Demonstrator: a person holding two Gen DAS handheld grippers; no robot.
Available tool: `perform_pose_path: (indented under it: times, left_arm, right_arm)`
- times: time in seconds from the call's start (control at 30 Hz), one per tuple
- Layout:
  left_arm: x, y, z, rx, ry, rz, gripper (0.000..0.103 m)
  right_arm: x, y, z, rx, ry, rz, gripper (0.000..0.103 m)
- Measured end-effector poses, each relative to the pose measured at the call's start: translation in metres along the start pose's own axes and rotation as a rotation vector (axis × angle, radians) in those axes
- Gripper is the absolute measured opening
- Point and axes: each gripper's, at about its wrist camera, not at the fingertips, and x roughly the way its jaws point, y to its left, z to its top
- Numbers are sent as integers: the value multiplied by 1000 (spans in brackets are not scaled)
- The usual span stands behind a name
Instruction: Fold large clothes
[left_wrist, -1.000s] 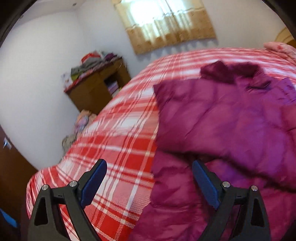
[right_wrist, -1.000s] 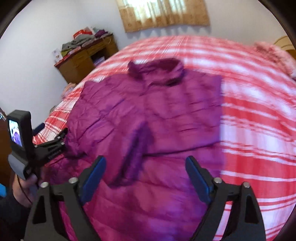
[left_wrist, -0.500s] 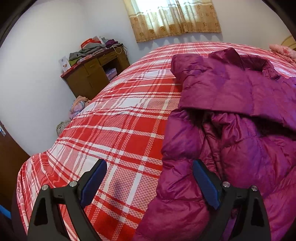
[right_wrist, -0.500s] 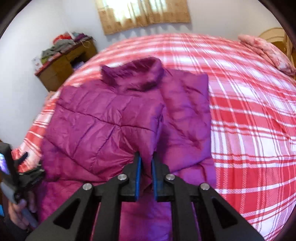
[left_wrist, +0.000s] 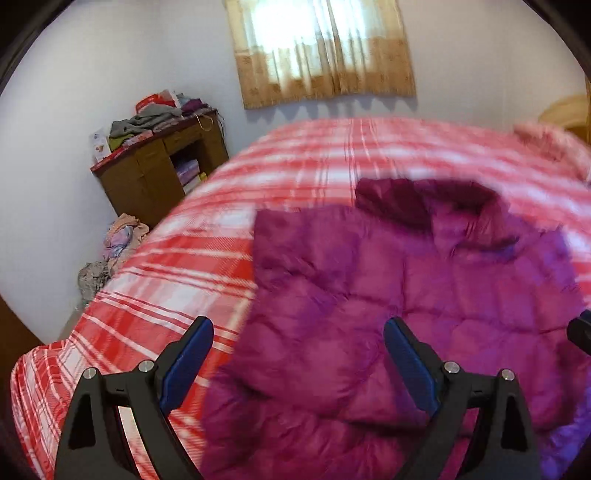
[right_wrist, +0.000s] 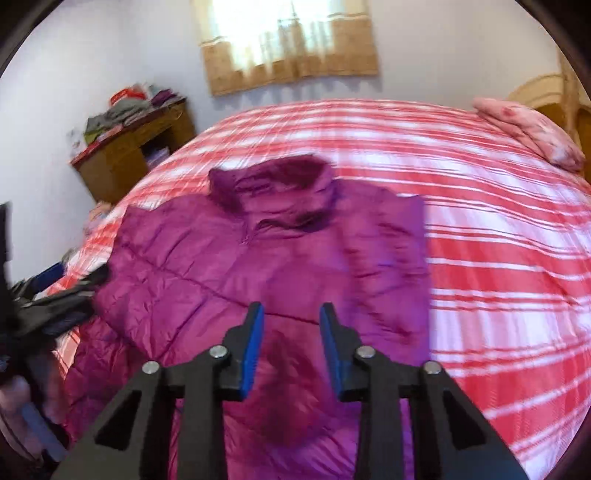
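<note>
Magenta puffer jacket (right_wrist: 280, 266) lies collar-away, its length running straight ahead of you; your right gripper (right_wrist: 291, 345), nearer its middle, has just been opening, nothing pinched; left gripper (left_wrist: 295, 365) gapes wide, empty, over its left edge

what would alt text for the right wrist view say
A magenta puffer jacket lies partly folded on a red plaid bed, with the right gripper above it, fingers slightly apart and holding nothing. Behind are a curtained window and cluttered wooden desk.

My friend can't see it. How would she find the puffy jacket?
Look at the big bed with the red-and-white checked cover. The puffy jacket lies spread on it, collar towards the window. It is the only purple thing on the bed; the pillow is pink.
</note>
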Motion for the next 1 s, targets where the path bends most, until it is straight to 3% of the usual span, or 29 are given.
perform_pose_path:
  times: [0.13, 0.33, 0.8, 0.9, 0.93, 1.0]
  left_arm:
    - [33, -16, -20, 34, 46, 32, 94]
    - [43, -18, -26, 39, 53, 26, 94]
    - [47, -27, -27, 80, 58, 75, 95]
    - [38, -24, -19, 97, 93, 58, 95]
    - [31, -22, -14, 104, 90, 35, 95]
    - [-5, -11, 7, 118, -26, -24, 95]
  right_arm:
    - [33, 0, -12, -11, 54, -31, 27]
    - [42, -4, -27, -44, 25, -38, 26]
    - [44, 0, -30, -49, 11, -53, 26]
    - [44, 3, -29, -64, 13, -70, 26]
    - [42, 3, -28, -68, 18, -69, 26]
    - [30, -1, -22, -43, 14, -34, 26]
